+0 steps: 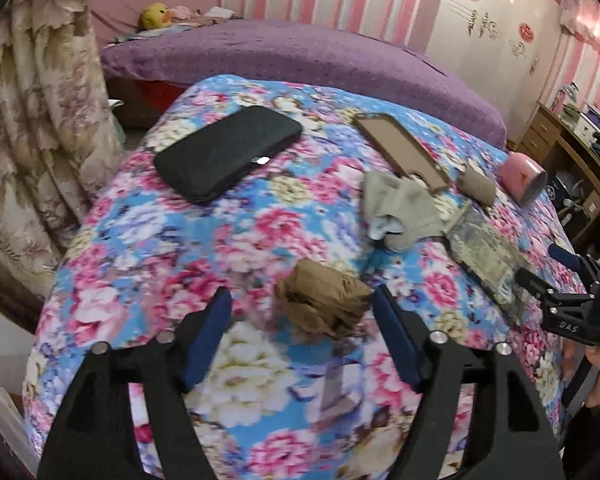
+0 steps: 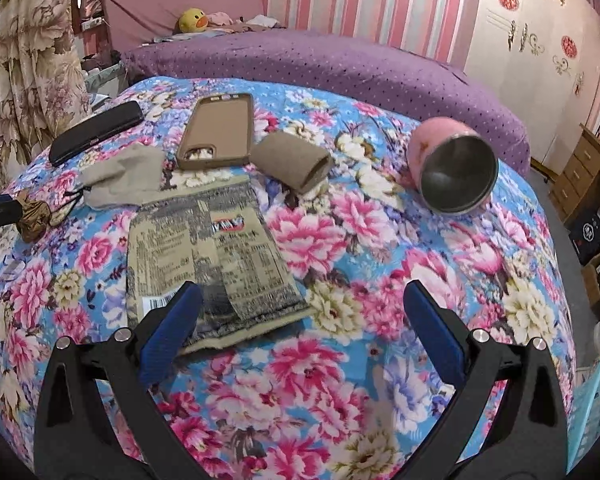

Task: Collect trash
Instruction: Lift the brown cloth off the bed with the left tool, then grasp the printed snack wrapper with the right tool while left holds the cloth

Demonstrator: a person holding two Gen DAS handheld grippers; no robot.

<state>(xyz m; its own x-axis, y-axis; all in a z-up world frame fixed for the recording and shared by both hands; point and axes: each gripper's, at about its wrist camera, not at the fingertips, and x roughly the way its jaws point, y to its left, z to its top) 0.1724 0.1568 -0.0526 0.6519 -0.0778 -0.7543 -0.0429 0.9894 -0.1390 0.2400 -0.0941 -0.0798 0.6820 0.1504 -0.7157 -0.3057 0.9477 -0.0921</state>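
Note:
A crumpled brown wrapper (image 1: 324, 304) lies on the floral cloth, between the tips of my open left gripper (image 1: 302, 300), not touched by either finger. It also shows in the right wrist view (image 2: 36, 216) at the far left. A flat printed snack packet (image 2: 208, 256) lies under my open, empty right gripper (image 2: 302, 300), beside its left finger; it also shows in the left wrist view (image 1: 488, 256). A cardboard tube (image 2: 292, 160) lies behind the packet. The right gripper shows at the right edge of the left wrist view (image 1: 556, 280).
On the floral cloth (image 2: 340, 360) lie a black phone (image 1: 228, 152), a tan phone case (image 2: 218, 132), a grey sock (image 2: 120, 178) and a tipped pink cup (image 2: 452, 168). A purple bed (image 1: 280, 52) lies behind, curtains (image 1: 32, 120) left, wooden drawers (image 2: 580, 176) right.

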